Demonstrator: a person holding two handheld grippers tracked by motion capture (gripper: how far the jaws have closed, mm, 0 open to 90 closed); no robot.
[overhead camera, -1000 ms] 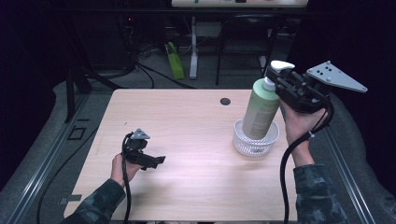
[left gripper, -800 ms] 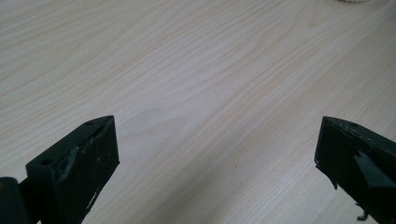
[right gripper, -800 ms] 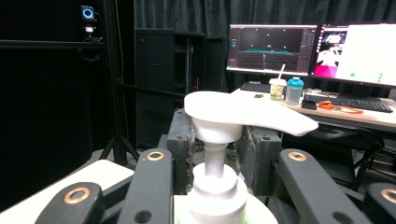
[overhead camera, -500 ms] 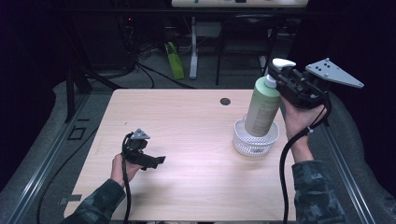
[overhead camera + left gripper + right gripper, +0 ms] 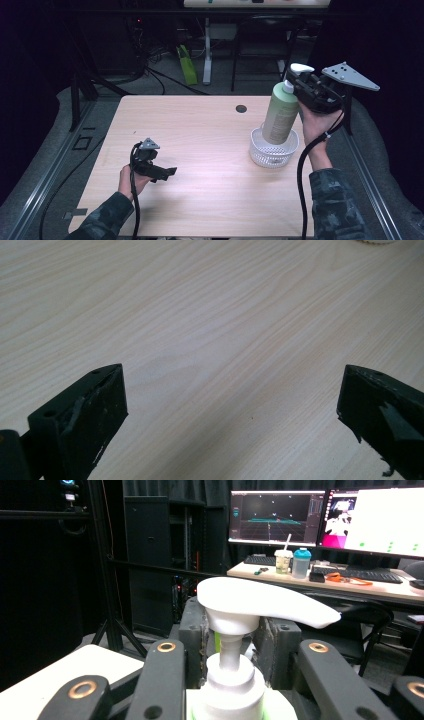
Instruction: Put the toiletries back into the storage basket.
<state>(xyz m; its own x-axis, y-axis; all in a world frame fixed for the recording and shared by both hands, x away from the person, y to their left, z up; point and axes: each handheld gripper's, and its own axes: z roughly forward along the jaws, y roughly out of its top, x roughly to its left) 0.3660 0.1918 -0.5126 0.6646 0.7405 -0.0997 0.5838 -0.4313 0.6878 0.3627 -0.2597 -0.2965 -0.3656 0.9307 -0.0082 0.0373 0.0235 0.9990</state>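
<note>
Your right gripper (image 5: 300, 90) is clamped on the top of the green pump bottle (image 5: 280, 114), its jaws closed on the shoulder just below the white pump head (image 5: 260, 602), which stands up between the two black jaws in the right gripper view. Gripping that high lets the body hang under the tongs and keeps the jaws out of the way of the container below. That container is the white mesh basket (image 5: 260, 152), directly beneath the gripper; the bottle's lower end sits inside its rim, leaning slightly so that the neck tilts toward your right hand. Whether the base already rests on the basket floor or hangs just above it is hard to tell from above, since the mesh wall hides it. Apart from the bottle, the basket appears to hold nothing else. I would judge this to be the lowering of the bottle into the basket, with the release not yet made. Your left gripper (image 5: 165, 172) is well away, low over the bare wooden table (image 5: 200, 130) near your side, its jaws standing wide apart with nothing between them; in its own view the basket's edge (image 5: 377, 241) just shows far ahead of the jaw tips. Parked there, it leaves the right hand a free path.
</note>
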